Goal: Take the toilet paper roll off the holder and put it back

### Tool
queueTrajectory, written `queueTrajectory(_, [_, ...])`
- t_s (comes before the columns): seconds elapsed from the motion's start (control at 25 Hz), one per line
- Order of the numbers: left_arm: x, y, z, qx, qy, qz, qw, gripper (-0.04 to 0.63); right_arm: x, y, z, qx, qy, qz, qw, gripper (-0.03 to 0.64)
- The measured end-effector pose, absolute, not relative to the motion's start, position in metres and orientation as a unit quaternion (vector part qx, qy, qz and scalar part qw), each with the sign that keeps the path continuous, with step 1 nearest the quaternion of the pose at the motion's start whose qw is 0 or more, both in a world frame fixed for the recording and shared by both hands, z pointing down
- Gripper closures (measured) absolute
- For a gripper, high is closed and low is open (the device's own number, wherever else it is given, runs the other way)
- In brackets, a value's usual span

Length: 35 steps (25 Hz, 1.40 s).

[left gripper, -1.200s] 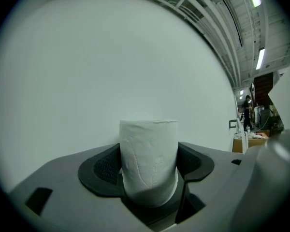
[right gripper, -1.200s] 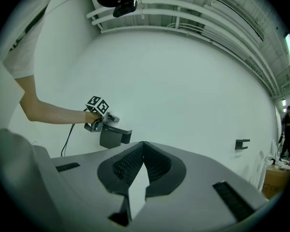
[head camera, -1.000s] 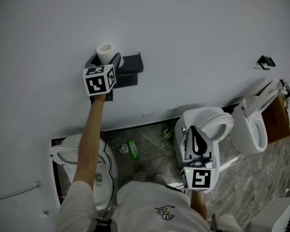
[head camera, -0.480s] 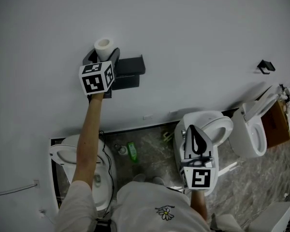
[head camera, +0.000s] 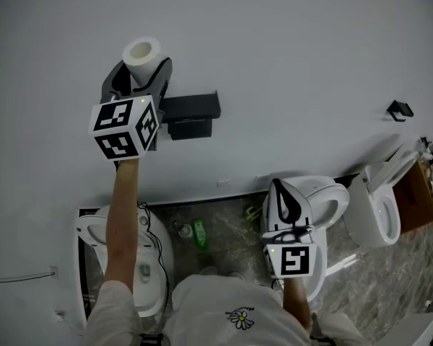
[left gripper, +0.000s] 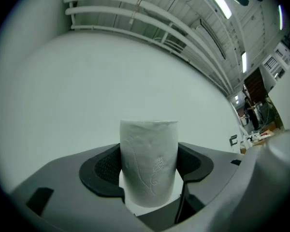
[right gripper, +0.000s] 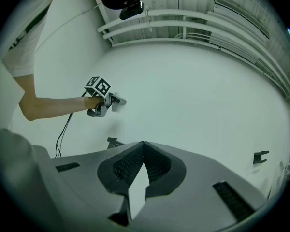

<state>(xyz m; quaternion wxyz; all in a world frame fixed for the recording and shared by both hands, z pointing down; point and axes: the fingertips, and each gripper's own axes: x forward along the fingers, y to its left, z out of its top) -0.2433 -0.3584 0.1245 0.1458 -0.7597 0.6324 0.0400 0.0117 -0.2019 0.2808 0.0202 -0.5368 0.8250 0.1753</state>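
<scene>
White wall carries the black holder (head camera: 191, 114), now bare. The left hand-held gripper (head camera: 138, 78), jaws wide and clamped on the toilet paper roll (head camera: 141, 51), has lifted it clear; returning it remains. The right hand-held gripper (head camera: 281, 193) hangs closed, empty.

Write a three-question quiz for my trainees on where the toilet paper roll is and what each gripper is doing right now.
1. True or false: the toilet paper roll sits on the holder.
2. Fill the gap: the jaws of the right gripper are ____, with nothing between them.
3. What has hold of the roll? A) the left gripper B) the right gripper C) the holder

Key
1. False: the roll is up and to the left of the holder, clear of it.
2. Shut.
3. A: its two pads press on the sides of the roll.
</scene>
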Motion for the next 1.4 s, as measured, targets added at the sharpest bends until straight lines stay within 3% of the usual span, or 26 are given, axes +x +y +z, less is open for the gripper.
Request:
queueTrajectory(0.28, [-0.228,-0.282,0.091,-0.745,0.628,0.067,0.214,0.262,-0.006,-0.212,0.266,-0.503,0.841,0.195,0.045,0.607])
queueTrajectory(0.64, [-0.212,-0.19,0.114,-0.701,0.644,0.106,0.288,0.262,-0.028,-0.21,0.244,-0.467,0.855,0.211,0.081,0.607])
queueTrajectory(1.4, [-0.191,-0.12,0.21,-0.681,0.689,0.118,0.219,0.262,-0.036,-0.184,0.259,-0.44,0.875,0.177,0.095,0.607])
